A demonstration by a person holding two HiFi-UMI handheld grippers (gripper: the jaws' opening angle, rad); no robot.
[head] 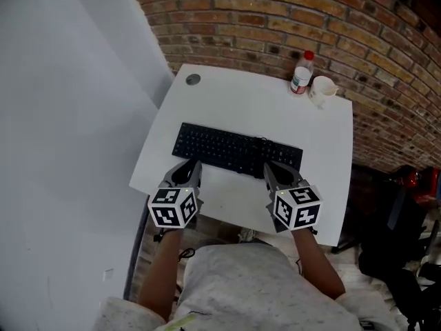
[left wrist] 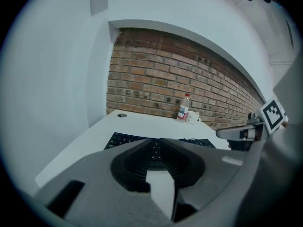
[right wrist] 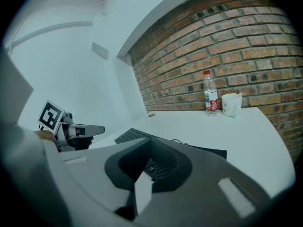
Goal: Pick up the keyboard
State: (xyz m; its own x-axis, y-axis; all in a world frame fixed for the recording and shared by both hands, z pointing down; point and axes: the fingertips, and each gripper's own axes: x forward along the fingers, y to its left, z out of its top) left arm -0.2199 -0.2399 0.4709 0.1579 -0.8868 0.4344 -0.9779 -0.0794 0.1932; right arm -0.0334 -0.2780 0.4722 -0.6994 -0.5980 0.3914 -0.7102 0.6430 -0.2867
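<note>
Left gripper (head: 187, 172) tilted forward and slightly down, jaws parted a crack with nothing between them, right gripper (head: 277, 176) alongside at the same tilt, jaws together and empty, bare forearms (head: 162, 274) reaching forward, each behind its gripper

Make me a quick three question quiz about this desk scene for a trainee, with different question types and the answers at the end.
1. True or false: the keyboard is already lifted off the desk.
2. Multiple choice: what stands right beside the bottle at the brick-wall end of the desk? A) a white cup B) a stapler C) a computer mouse
3. Short answer: do the left gripper and the right gripper sit at the keyboard's near edge or its far edge, as seen from the person?

Key: 1 false, it lies flat on the desk. 2 A. 3 The near edge, one towards each end.
</note>
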